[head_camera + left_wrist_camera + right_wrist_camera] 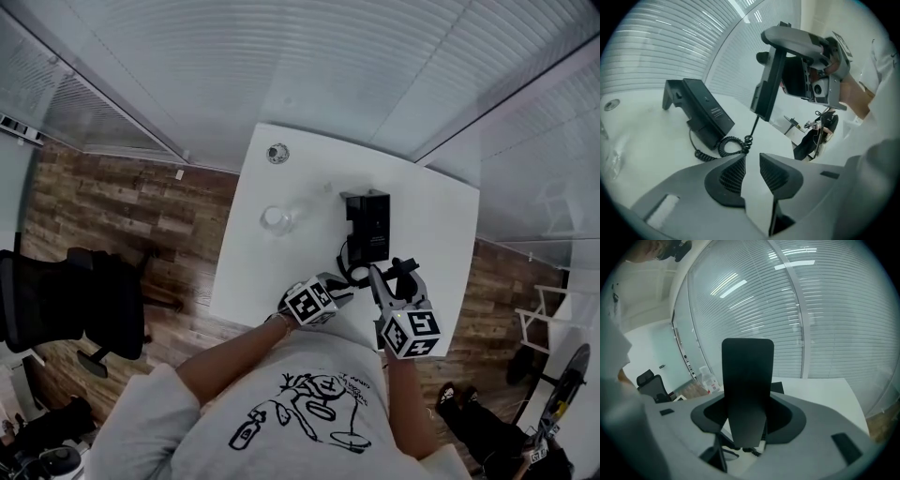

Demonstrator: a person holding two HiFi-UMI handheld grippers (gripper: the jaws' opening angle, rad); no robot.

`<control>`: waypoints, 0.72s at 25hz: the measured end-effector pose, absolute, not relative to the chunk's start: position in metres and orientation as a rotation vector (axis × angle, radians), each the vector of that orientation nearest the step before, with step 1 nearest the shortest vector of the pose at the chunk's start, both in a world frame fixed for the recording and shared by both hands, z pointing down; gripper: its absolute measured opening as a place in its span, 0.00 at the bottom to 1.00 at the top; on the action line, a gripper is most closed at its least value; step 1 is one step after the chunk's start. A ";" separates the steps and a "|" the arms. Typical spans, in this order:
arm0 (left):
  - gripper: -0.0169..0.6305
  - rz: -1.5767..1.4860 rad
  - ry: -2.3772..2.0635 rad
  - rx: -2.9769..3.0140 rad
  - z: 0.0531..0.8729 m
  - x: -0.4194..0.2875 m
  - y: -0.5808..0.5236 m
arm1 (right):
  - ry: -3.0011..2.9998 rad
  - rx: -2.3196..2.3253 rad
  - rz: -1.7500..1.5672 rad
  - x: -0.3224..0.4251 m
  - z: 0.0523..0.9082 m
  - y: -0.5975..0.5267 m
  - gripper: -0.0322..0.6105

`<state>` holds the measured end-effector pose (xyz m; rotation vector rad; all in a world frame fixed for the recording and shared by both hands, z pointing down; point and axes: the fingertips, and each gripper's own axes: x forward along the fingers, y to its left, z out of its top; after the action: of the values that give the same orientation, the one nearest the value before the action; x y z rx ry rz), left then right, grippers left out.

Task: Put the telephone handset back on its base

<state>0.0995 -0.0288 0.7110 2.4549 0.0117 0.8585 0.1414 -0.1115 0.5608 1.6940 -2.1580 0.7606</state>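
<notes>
The right hand-held gripper [747, 414] is clamping the telephone handset [747, 380] between its jaws, gripping the black bar partway along its length so that the bar is standing nearly upright, clear of the tabletop [431, 225]. From the left gripper view the handset is hanging with its cord end downward, and the coiled cord [729, 146] is trailing from it down to the tabletop and running on to the base [703, 115]. The base is lying just ahead of the right hand-held gripper and a little toward the person's left, its long axis pointing away from the person, its sloped cradle standing empty. The handset's long axis is therefore pointing up while the cradle's is running along the tabletop; judging from that, the coming move is calling for the handset to be tipped down flat and turned into line with the base before being lowered. The left hand-held gripper [751, 161] is hovering with its jaws slightly apart and nothing between them, near the cord's coil, while the right one, already carrying the handset, is sitting nearer the base's near end. A clear bottle [277, 220] is standing well to the left of the base.
</notes>
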 end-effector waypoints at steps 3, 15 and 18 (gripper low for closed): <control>0.31 0.890 -0.096 2.509 0.715 0.094 -0.047 | -2.147 1.677 0.770 0.141 0.568 -0.114 0.37; 0.37 0.923 0.025 2.558 0.728 0.125 -0.031 | -2.123 1.620 0.735 0.140 0.597 -0.142 0.37; 0.36 0.919 0.018 2.553 0.727 0.124 -0.033 | -2.115 1.603 0.734 0.139 0.607 -0.151 0.37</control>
<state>0.1244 -0.0332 0.7274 2.5526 0.0180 0.9193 0.1389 -0.1511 0.6070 1.6031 -2.1153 0.7336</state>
